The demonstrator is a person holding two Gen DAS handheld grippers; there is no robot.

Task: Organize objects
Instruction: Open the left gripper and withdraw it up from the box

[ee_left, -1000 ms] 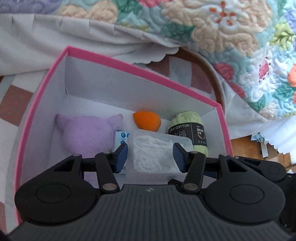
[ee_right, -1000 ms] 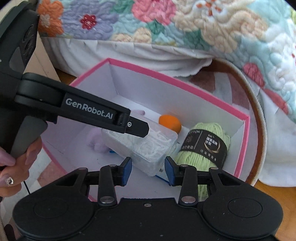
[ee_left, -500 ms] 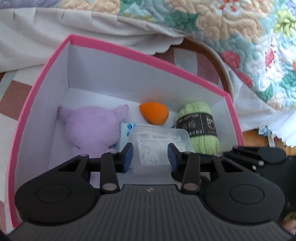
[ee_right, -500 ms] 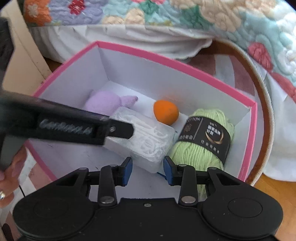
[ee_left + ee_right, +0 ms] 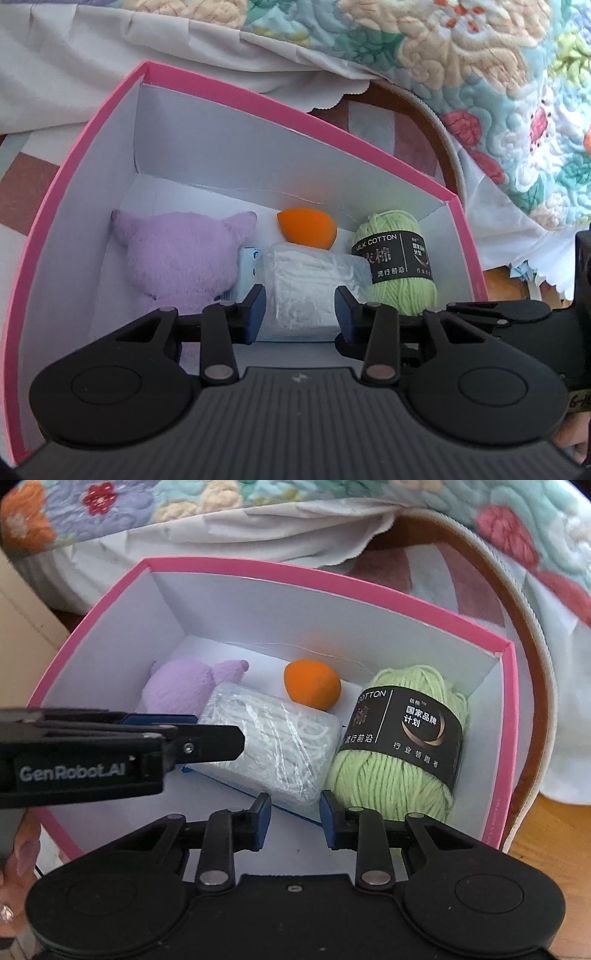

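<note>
Box: pink-rimmed box (image 5: 511, 716) with white inner walls, standing open beside a floral quilt (image 5: 461, 66).
Contents: purple plush (image 5: 184, 258) at far left; orange sponge (image 5: 308, 230) against the far wall; green yarn skein (image 5: 402, 746) at right; clear packet (image 5: 273, 746) of white items in the middle, lying on a blue-edged flat item (image 5: 246, 271).
Left gripper: left gripper (image 5: 300, 308) reaches into the box, its blue pads either side of the packet's near end with a sliver of gap on each side; jaws parted, apparently not pressing.
Right gripper: right gripper (image 5: 295, 818) hovers over the near rim, jaws apart and holding nothing, just short of the packet's near corner.
Change: a second ago the packet hung tilted in the left gripper's grasp above the floor of the box; it now lies flat between plush and yarn, and the left pads have narrowed their spread around it while staying low.
Meaning: judged from this, the packet's placement is essentially done; four items sit boxed.
Next need: probably a straight withdrawal of the left gripper, without dragging the slippery packet.
Risk: the right gripper's fingers are close enough to nudge the packet or yarn.
</note>
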